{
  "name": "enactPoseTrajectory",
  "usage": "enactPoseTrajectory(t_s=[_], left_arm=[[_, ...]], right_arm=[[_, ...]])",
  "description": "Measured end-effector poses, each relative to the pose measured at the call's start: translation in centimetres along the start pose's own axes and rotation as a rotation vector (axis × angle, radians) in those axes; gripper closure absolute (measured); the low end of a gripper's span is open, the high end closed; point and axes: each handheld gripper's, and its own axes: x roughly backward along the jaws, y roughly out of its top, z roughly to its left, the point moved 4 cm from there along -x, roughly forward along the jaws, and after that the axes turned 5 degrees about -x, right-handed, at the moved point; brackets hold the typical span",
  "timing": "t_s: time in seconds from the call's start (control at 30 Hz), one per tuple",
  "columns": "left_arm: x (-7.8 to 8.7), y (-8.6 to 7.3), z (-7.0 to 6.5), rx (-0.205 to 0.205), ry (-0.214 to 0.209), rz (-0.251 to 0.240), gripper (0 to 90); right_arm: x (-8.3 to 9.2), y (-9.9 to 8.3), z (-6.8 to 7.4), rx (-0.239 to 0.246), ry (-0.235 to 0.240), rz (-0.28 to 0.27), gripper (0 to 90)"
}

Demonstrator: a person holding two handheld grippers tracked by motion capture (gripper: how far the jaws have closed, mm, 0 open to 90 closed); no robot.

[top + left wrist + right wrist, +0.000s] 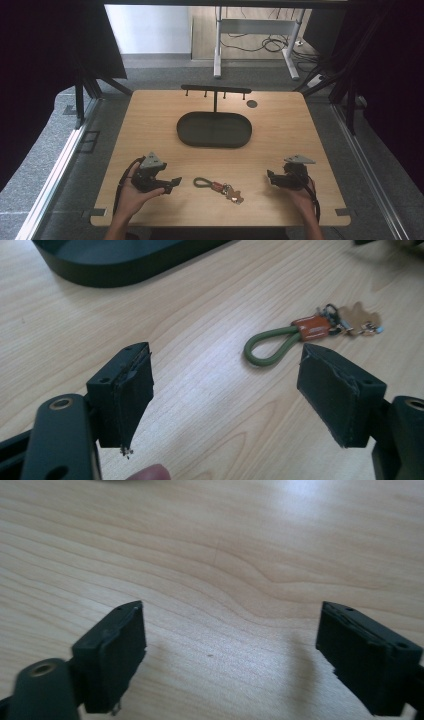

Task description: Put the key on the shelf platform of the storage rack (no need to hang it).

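Near the front edge of the wooden tabletop (150, 115), a keychain (220, 188) is lying flat between the two hands, its green cord loop (267, 346) pointing toward the left tool (172, 183) and its orange clasp (312, 327) and small tan charm (361, 320) trailing toward the right tool (270, 177). Both tools are resting low over the tabletop, each held in a hand coming in from the bottom of the high view, and both are pointing inward at the keychain. The left tool is standing wide open with nothing between its black pads; in the left gripper view the cord loop is lying just beyond its tips, apart from them. The right tool is also gaping fully open and holding nothing, with bare wood showing between its pads in the right gripper view. Farther back, a dark oval tray (190, 137) is sitting in the middle of the tabletop, and behind it a black rack with short pegs (216, 90) is standing upright.
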Motion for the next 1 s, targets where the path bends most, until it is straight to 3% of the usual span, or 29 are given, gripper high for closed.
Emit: enactPoseTrajectory(t_s=[0.17, 0.4, 0.6, 1.0], left_arm=[[0.1, 0.2, -0.4, -0.01, -0.001, -0.002, 22.8], [0.9, 0.4, -0.6, -0.017, -0.002, -0.02, 22.8], [1.1, 0.4, -0.2, -0.009, 0.013, -0.028, 23.1], [1.1, 0.4, -0.4, -0.009, 0.005, -0.026, 23.1]], right_arm=[[1.0, 0.2, -0.1, -0.007, 0.014, -0.036, 16.4], [1.7, 0.1, 0.4, 0.012, 0.047, -0.039, 20.0], [1.6, 0.0, 0.3, 0.012, 0.049, -0.031, 19.8], [1.6, -0.1, -0.1, 0.006, 0.051, -0.03, 21.3]])
